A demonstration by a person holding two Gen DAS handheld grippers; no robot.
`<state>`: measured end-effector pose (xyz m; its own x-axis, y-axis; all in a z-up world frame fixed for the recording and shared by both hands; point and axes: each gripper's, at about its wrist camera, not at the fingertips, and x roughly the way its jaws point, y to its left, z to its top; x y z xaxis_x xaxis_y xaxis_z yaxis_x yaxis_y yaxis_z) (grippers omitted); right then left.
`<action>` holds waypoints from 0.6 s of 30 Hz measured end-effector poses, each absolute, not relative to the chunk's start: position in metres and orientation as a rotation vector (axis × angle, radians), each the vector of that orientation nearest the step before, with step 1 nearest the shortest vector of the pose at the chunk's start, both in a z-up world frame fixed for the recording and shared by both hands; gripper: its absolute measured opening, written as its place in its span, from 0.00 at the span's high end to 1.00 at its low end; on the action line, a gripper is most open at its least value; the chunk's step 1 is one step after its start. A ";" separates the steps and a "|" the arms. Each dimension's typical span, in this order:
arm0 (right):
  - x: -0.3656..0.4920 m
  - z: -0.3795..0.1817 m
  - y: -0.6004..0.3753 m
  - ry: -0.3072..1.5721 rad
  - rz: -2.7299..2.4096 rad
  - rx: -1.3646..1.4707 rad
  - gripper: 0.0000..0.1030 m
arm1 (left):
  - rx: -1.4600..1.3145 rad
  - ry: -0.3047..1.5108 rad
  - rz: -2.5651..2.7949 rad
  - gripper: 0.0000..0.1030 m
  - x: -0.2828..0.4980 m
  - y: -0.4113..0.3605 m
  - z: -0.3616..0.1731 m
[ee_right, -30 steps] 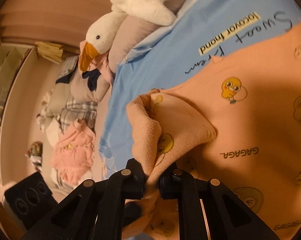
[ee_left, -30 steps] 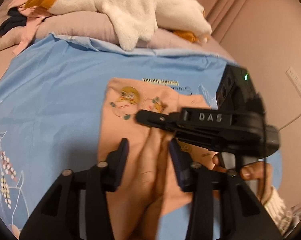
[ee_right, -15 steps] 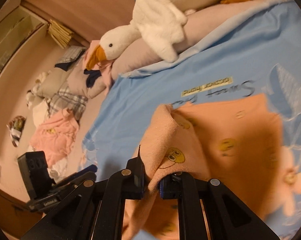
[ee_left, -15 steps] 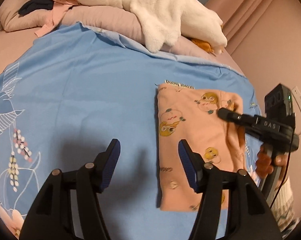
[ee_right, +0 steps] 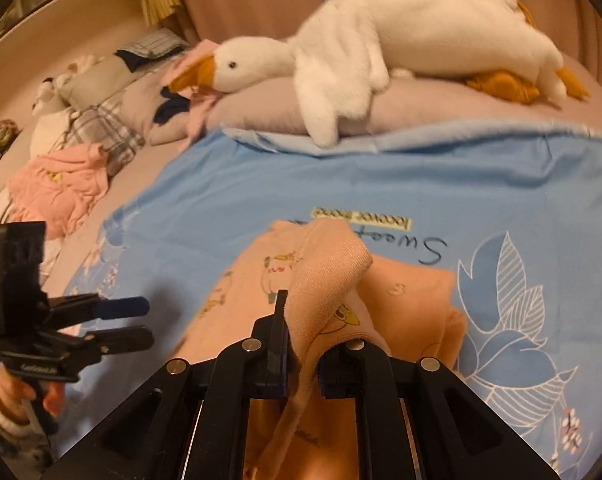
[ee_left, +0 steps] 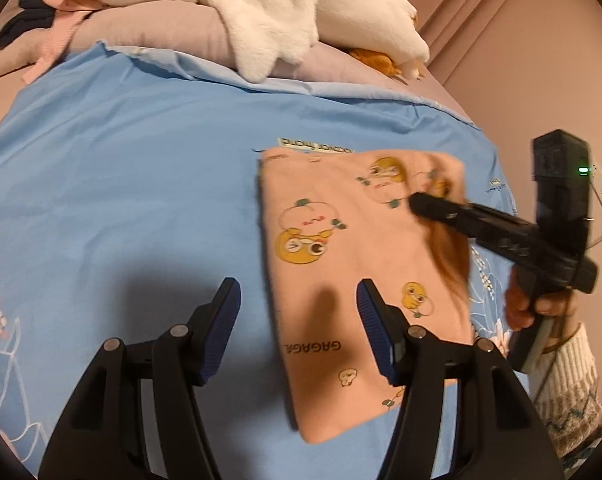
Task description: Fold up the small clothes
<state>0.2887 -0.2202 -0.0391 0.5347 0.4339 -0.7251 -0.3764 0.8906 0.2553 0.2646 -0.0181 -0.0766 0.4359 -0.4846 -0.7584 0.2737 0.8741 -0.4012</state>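
Peach duck-print garment (ee_left: 341, 248): lay folded flat on blue bedsheet (ee_left: 141, 168), below plush goose (ee_left: 285, 8). Right gripper (ee_right: 303, 354): pressed together, pinching a raised fold of the garment's right edge. Left gripper (ee_left: 297, 320): spread, empty, above the garment's near left edge.

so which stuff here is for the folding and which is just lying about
For the job:
peach garment
right tool, shut on its edge
left tool, open above it

Lying about:
plush goose
pillow
clothes pile
blue sheet
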 end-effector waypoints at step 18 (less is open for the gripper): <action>0.300 -0.090 -0.290 0.866 0.454 0.555 0.82 | -0.089 1.073 -0.547 0.40 0.275 -0.072 -0.106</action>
